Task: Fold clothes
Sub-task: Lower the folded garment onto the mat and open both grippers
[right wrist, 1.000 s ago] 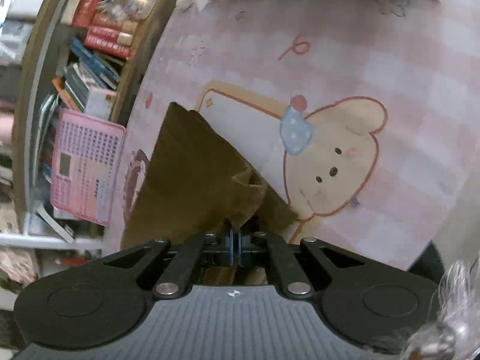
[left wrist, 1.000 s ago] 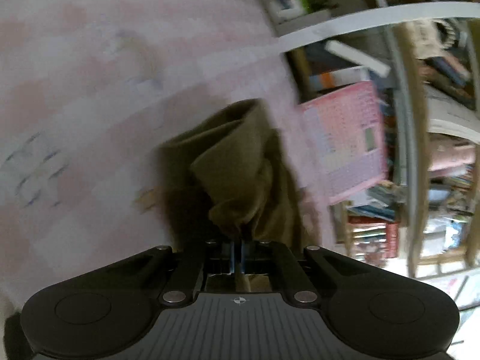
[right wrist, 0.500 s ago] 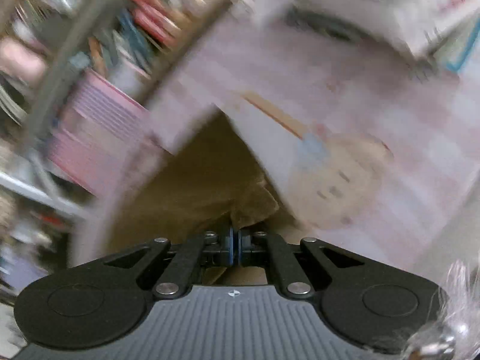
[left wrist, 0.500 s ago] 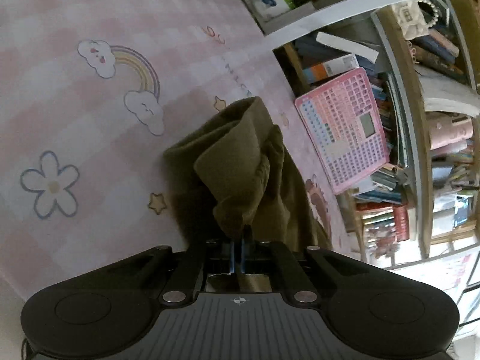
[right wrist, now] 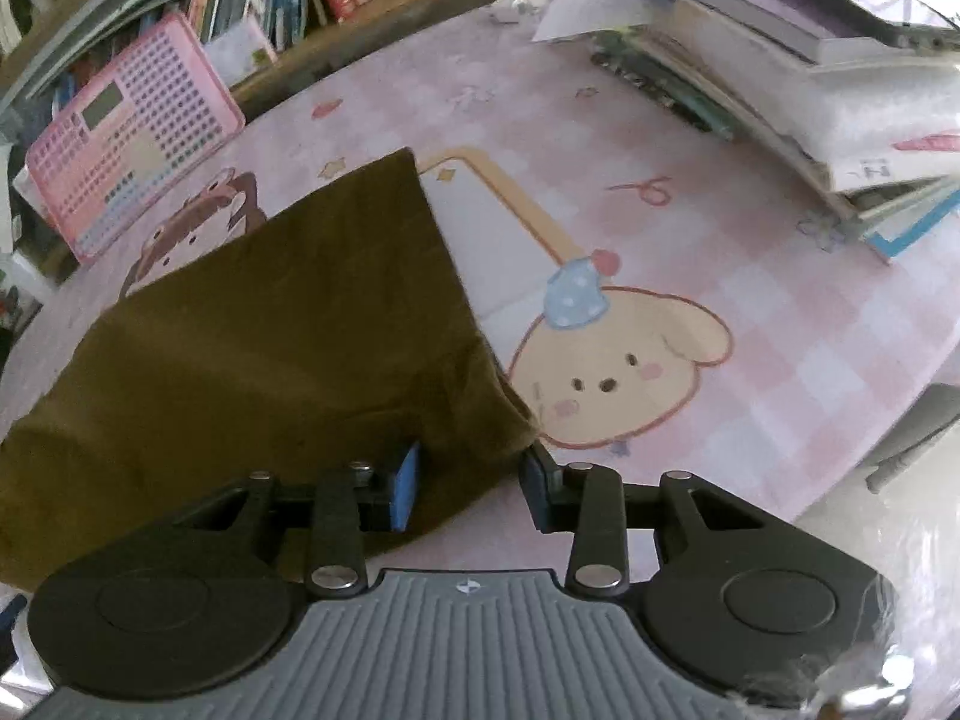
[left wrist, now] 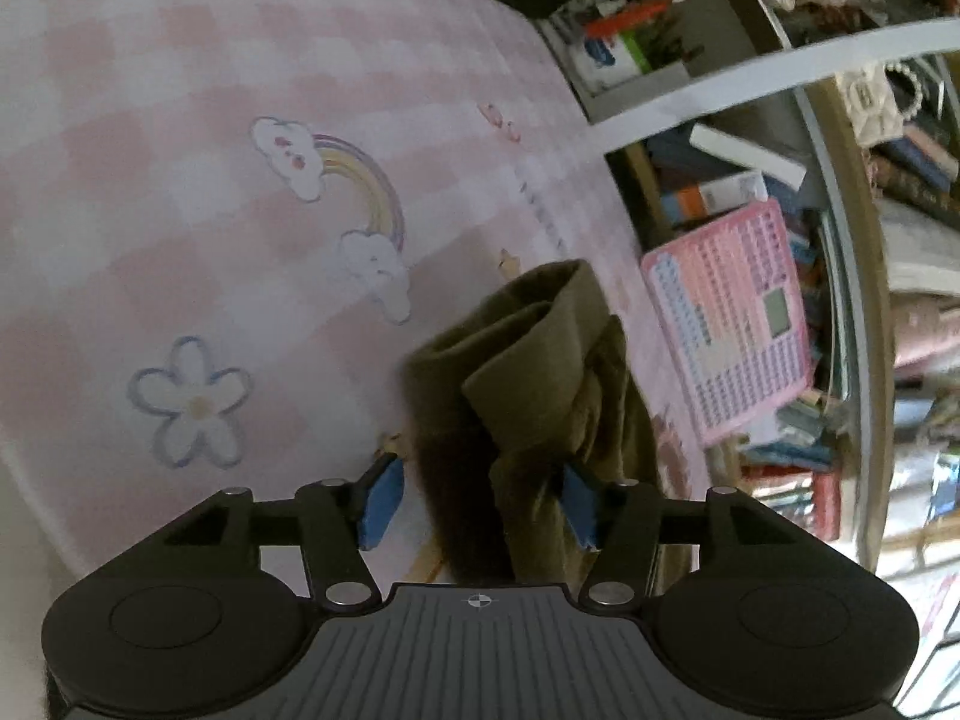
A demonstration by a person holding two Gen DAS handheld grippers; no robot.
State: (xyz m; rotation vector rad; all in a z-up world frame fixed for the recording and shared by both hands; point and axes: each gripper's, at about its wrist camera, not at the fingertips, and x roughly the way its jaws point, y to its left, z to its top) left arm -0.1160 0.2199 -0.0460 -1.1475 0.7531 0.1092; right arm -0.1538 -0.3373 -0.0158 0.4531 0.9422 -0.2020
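Observation:
An olive-brown garment lies on the pink checked tablecloth. In the right wrist view it lies mostly flat, its near corner between the spread jaws of my right gripper, which is open. In the left wrist view the garment is bunched in folds, and its near end hangs between the spread jaws of my left gripper, which is open. The cloth brushes the right blue pad.
A pink toy keyboard leans at the table's far edge; it also shows in the left wrist view. Stacked books and papers fill the far right. Bookshelves stand beyond the table edge.
Both grippers have opened and let go of the garment. The garment has dropped and spread flatter on the table in the right wrist view.

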